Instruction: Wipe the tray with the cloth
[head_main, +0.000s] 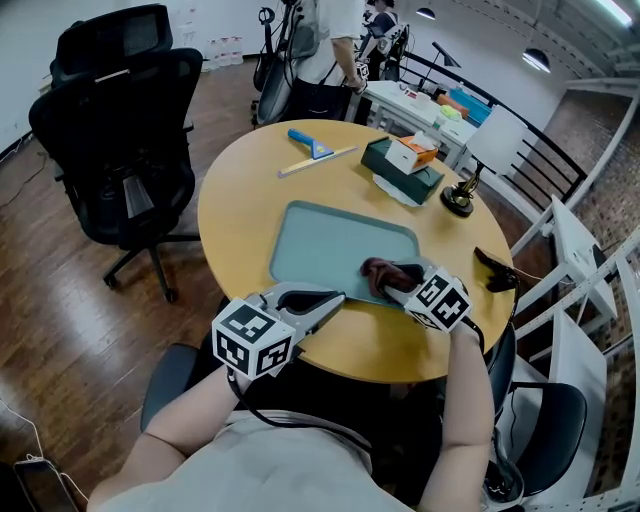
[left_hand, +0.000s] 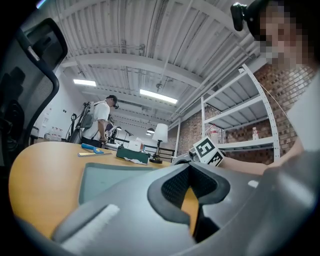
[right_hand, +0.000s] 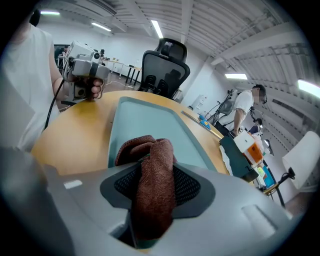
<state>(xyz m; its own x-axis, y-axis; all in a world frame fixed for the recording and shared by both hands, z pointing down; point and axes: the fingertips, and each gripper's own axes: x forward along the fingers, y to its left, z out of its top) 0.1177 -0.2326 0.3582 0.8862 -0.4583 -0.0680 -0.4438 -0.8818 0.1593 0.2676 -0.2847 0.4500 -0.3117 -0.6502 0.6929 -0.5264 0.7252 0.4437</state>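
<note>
Tray (head_main: 325, 240): teal, rectangular with rounded corners, laid flat near the middle of a round wooden worktop (head_main: 240, 200). Cloth (head_main: 384, 277): brown terry, bunched on the tray's near right corner and pinched between the closed jaws of the right claw (head_main: 392, 282); in the right gripper view the cloth (right_hand: 150, 172) is seen folded over and gripped in that claw (right_hand: 150, 200), with the tray (right_hand: 145, 122) spread beyond it. Left claw (head_main: 338, 297): jaws brought together on nothing, tip set at the tray's near rim; whether the rim is touched cannot be told. In the left gripper view the jaws of this claw (left_hand: 192, 200) are seen meeting, with the worktop showing through the slit behind them. At the far side of the worktop, well apart from the tray, are listed a blue squeegee (head_main: 312, 150), a green box (head_main: 392, 172) and a lamp (head_main: 492, 142). A black chair (head_main: 125, 130) is placed left of the worktop; a person (head_main: 325, 50) is seen standing beyond it.
</note>
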